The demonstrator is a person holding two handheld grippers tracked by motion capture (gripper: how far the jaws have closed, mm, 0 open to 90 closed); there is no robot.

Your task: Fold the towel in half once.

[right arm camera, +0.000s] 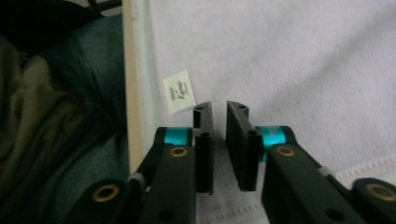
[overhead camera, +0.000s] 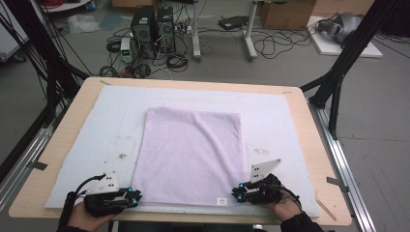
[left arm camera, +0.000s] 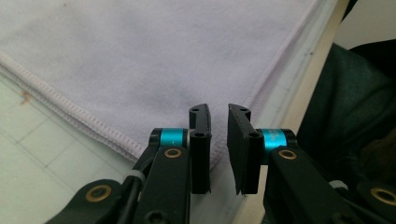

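Towel flat on the surface, both near corners about to be taken

The towel (overhead camera: 191,154) lies spread on the mat (overhead camera: 87,145) covering the surface (overhead camera: 63,140). Left hand-held gripper (left arm camera: 218,122) and right hand-held gripper (right arm camera: 218,119) hover at its near corners, jaws narrowly apart, gripping nothing. Risk: so slim a gap may skid over the hem (left arm camera: 70,109), or catch only the label (right arm camera: 179,92).

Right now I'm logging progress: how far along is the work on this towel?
Done: the towel lies flat on the mat. In hand: the left gripper and right gripper sit at its two near corners, jaws slightly apart, gripping nothing. Left: probably pinching both corners and folding; no fold is started.
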